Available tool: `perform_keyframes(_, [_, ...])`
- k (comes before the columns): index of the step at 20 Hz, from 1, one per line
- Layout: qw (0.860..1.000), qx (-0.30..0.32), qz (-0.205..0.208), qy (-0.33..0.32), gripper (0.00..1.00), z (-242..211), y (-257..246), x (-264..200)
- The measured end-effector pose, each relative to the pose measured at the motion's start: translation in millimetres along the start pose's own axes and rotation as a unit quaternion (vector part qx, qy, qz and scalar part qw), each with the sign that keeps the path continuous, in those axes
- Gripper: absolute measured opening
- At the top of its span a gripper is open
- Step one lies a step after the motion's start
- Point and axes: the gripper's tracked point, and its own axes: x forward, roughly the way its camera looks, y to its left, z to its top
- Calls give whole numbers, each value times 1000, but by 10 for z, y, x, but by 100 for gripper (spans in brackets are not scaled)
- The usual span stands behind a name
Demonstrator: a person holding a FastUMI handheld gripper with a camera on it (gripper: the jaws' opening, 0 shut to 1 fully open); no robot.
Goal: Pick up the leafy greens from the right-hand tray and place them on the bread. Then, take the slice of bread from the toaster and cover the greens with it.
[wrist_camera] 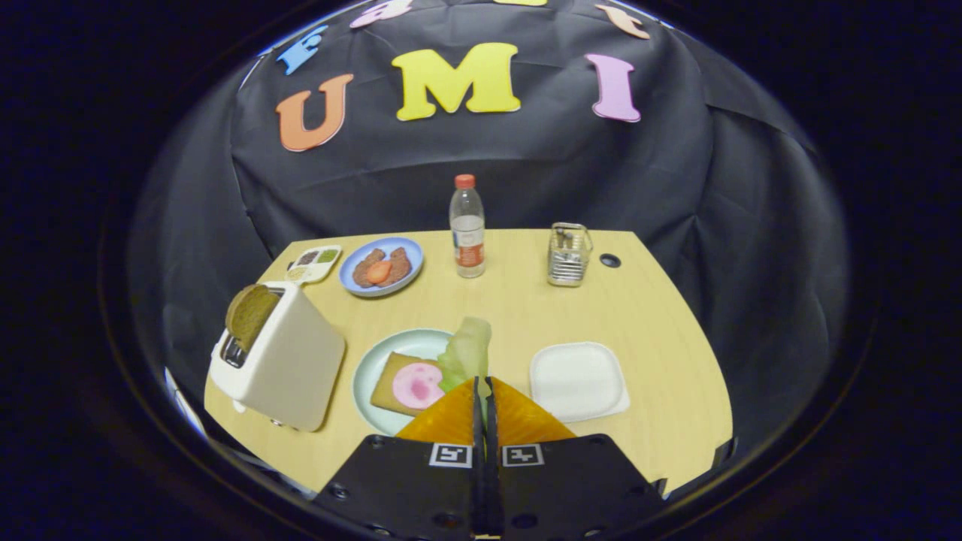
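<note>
While held over the table: the gripper [482, 391] had its orange fingers [451, 417] clenched on the leafy greens [467, 352].
Greens: stood up from the fingertips, above the right rim of the pale plate [376, 361].
Bread: a slice [394, 387] with a pink round lay on that plate.
Toaster [282, 361]: left of the plate, a slice of bread [252, 312] sticking out.
Tray [579, 379]: white, right of the fingers.

Orange ribbed jaws (black tagged mounts)

Plate [376, 361] near rim hidden behind orange fingers [451, 421].
</note>
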Motion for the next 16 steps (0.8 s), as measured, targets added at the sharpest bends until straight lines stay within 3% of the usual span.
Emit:
perform_keyframes(7, [998, -30, 52, 15, 0, -71, 861, 195])
perform_keyframes(12, [993, 13, 108, 43, 0, -171, 1405, 493])
perform_keyframes(16, [992, 54, 108, 44, 0, -170, 1441, 842])
